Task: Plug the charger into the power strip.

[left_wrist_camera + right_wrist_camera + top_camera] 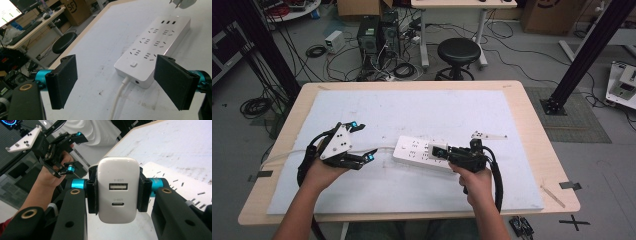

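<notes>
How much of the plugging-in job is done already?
Picked up: the right gripper is shut on the white charger, ports facing its camera. In hand: the charger hangs just above the power strip, its prongs not in a socket from what the left gripper view shows. The left gripper waits beside the strip, jaws open with nothing between them. Left: probably pushing the charger into a socket.

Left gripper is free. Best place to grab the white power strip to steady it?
Take the white rectangular power strip at its cable end, across the short width, coming from the switch end, where the open left gripper already faces it. It lies flat; its long side walls are parallel and plain. Stay clear of the right gripper, shut on the white charger.
</notes>
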